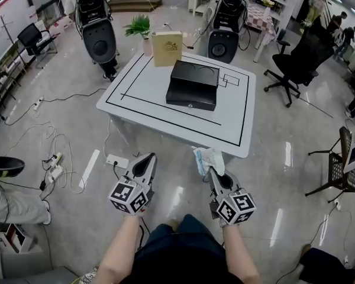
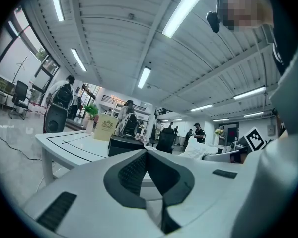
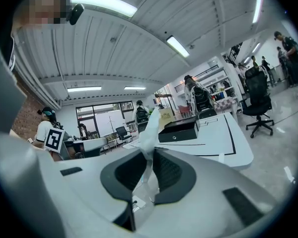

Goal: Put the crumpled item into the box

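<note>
A crumpled white item (image 1: 208, 158) sticks up from the tips of my right gripper (image 1: 212, 171), which is shut on it. In the right gripper view the crumpled white item (image 3: 151, 132) stands pinched between the dark pads (image 3: 170, 171). My left gripper (image 1: 148, 160) is beside it on the left, shut, with nothing in it; in the left gripper view its jaws meet at the tip. The black box (image 1: 192, 84) lies closed on the white table (image 1: 141, 94), ahead of both grippers, which hang over the floor short of the table's near edge. The black box (image 3: 178, 130) shows low and flat beyond the right jaws.
A beige carton (image 1: 167, 48) stands behind the box, with a potted plant (image 1: 139, 25) further back. Two black machines (image 1: 97, 31) flank the table's far side. A black office chair (image 1: 299, 61) is at the right. Power strips and cables (image 1: 54, 161) lie on the floor at the left.
</note>
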### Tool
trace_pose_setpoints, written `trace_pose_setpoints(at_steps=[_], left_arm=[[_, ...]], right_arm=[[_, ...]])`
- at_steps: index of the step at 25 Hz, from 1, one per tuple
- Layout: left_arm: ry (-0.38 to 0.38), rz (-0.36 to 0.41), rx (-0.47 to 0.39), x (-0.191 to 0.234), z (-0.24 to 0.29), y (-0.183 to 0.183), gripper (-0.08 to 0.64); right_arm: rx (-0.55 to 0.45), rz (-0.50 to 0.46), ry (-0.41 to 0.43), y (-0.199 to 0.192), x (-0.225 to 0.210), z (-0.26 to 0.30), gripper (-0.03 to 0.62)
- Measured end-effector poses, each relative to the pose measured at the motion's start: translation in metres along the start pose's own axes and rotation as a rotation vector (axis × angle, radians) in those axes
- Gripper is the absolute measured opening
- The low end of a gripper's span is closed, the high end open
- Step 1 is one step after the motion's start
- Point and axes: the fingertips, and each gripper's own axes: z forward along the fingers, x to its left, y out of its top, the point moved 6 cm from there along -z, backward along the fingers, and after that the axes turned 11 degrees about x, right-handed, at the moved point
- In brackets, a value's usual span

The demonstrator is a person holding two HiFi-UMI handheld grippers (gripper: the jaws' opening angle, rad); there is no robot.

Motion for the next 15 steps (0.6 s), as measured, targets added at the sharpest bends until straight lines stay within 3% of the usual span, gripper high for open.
trace_pose_setpoints(at_steps=[15], left_arm=[[0.004,-0.016,-0.008,0.027,0.043,0.017,-0.008]], right_arm=[[-0.003,0.016,0.036,0.026,-0.021,0.044,0.040]])
